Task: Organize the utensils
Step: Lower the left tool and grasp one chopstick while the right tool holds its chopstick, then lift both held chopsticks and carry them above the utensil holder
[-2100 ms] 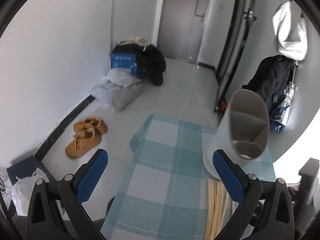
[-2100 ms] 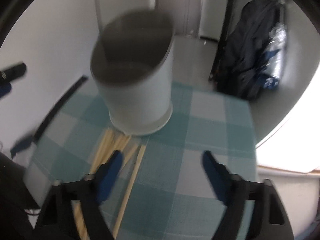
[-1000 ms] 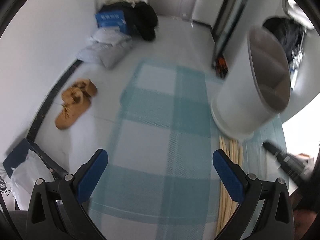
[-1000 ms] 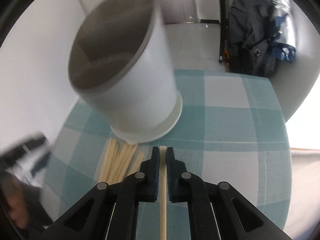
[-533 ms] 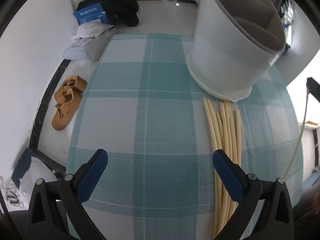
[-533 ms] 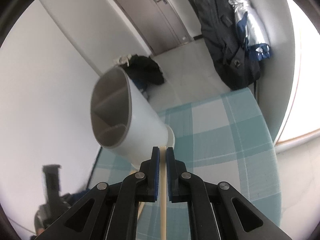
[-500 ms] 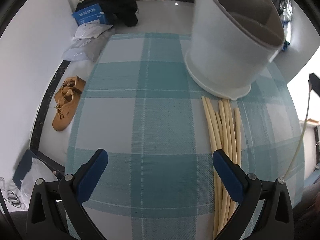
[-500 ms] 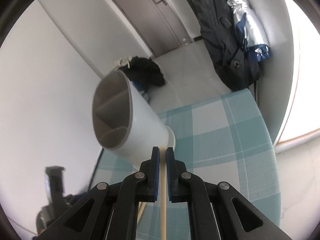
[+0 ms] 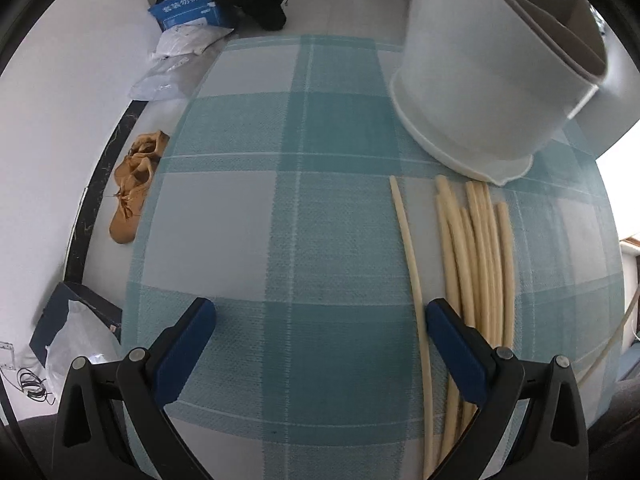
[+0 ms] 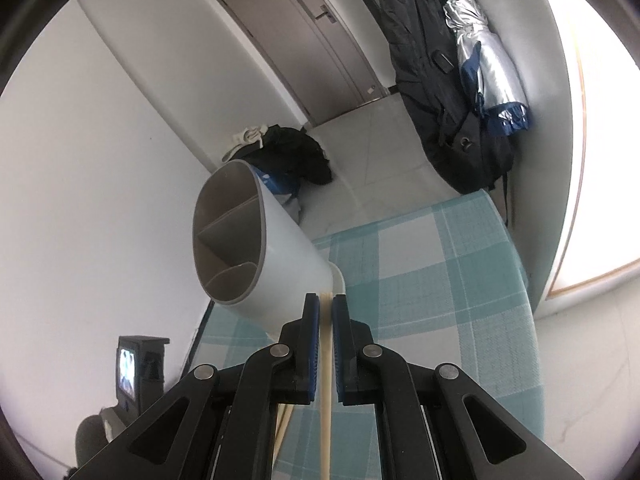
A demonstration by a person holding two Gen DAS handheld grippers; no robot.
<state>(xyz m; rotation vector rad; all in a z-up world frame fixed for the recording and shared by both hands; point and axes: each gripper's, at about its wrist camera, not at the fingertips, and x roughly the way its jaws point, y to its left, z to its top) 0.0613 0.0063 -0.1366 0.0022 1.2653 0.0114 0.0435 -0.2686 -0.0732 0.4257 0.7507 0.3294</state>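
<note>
The left hand-held gripper (image 9: 320,344) hangs released over the checked counter (image 9: 260,232), one loose chopstick (image 9: 408,248) between its fingers and the rest of the chopsticks (image 9: 476,256) just beside, all pointing lengthwise at the white holder (image 9: 480,80). The right hand-held gripper (image 10: 326,316) is clenched on a single chopstick (image 10: 325,408), its long axis running along the fingers toward the holder (image 10: 256,248). The carry step looks under way; next the tip must be aimed into a compartment.

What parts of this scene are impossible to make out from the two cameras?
- Holder floor: left view cuts its rim at the edge; right view shows dividers, not the compartment bottoms.
- Held chopstick: its tip hides between the right gripper pads.
- Lying chopsticks: near ends pass behind the left gripper finger.
- Box lettering: too small.
</note>
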